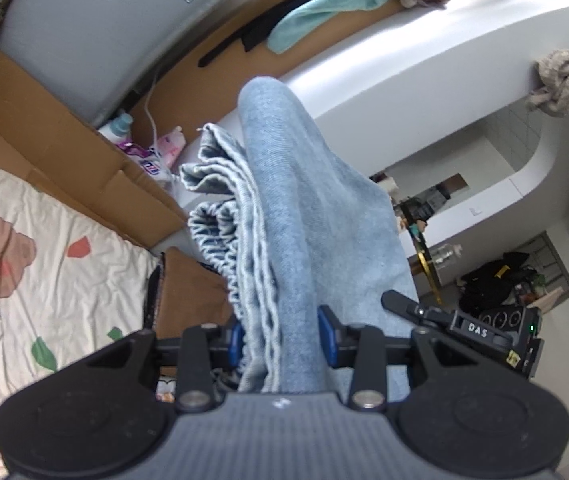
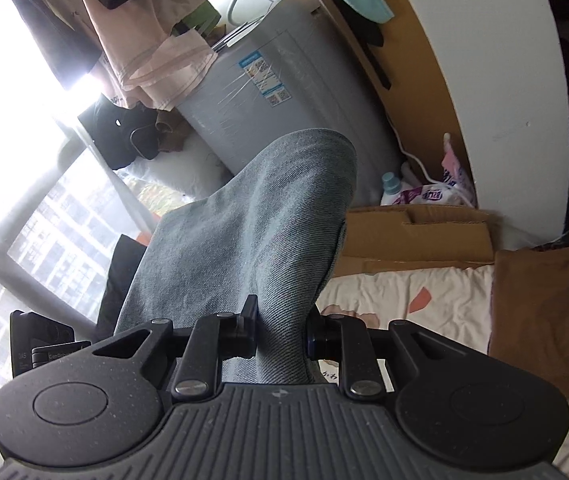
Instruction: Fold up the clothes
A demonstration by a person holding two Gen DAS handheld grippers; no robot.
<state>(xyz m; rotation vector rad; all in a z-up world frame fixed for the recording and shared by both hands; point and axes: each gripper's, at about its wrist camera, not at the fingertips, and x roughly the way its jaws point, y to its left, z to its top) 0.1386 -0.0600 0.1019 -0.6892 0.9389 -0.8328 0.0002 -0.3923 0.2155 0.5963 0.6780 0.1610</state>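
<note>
A light blue denim garment [image 1: 284,208] with an elastic gathered edge is lifted in the air. My left gripper [image 1: 282,340] is shut on it, several layers bunched between the blue pads. The same denim garment [image 2: 260,220] fills the right wrist view, and my right gripper [image 2: 282,332] is shut on another part of it. The other gripper's body shows in the left wrist view [image 1: 480,332] and at the left of the right wrist view [image 2: 40,348]. The garment's lower part is hidden.
A bed sheet with bear print [image 1: 24,264] lies below left and shows in the right wrist view [image 2: 412,300]. Cardboard [image 1: 56,148], a grey appliance [image 1: 96,28], detergent bottles [image 1: 140,148], a brown folded cloth [image 2: 540,316] and a window [image 2: 12,160] surround it.
</note>
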